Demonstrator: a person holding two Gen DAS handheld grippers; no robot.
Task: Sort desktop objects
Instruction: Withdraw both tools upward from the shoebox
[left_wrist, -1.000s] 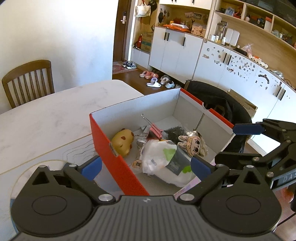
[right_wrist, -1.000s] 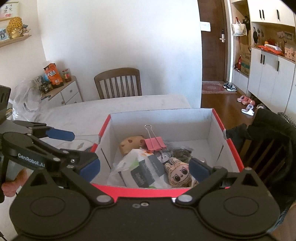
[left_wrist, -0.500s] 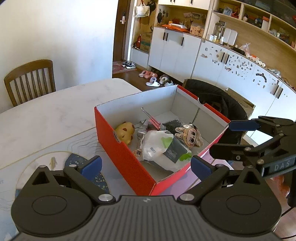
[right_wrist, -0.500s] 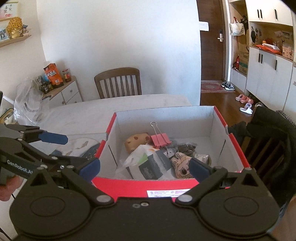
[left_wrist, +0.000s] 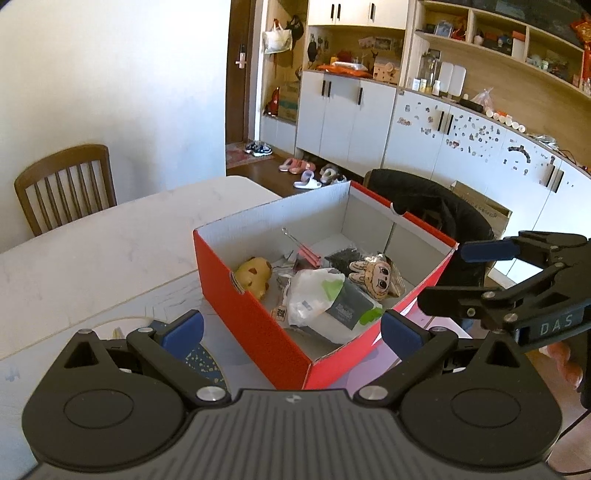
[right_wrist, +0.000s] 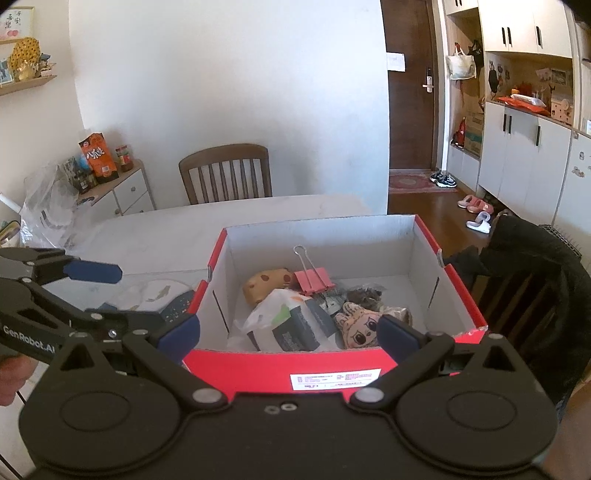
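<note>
Both tongs stood wide and empty, the left tongs (left_wrist: 291, 328) and the right tongs (right_wrist: 288, 328) hovering just short of the red cardboard box (right_wrist: 332, 369) on the white marble bench (left_wrist: 92, 258). Inside lay a soft tan plush doll (right_wrist: 360, 325), a crinkly white plastic packet (right_wrist: 284, 325), and a stiff pink binder clip (right_wrist: 314, 280), likely light; its wire loop looked the surest hold.

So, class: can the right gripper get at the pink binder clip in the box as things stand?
Probably yes. The right gripper is open, the red box has no lid, and the pink binder clip lies on top of the pile.
</note>
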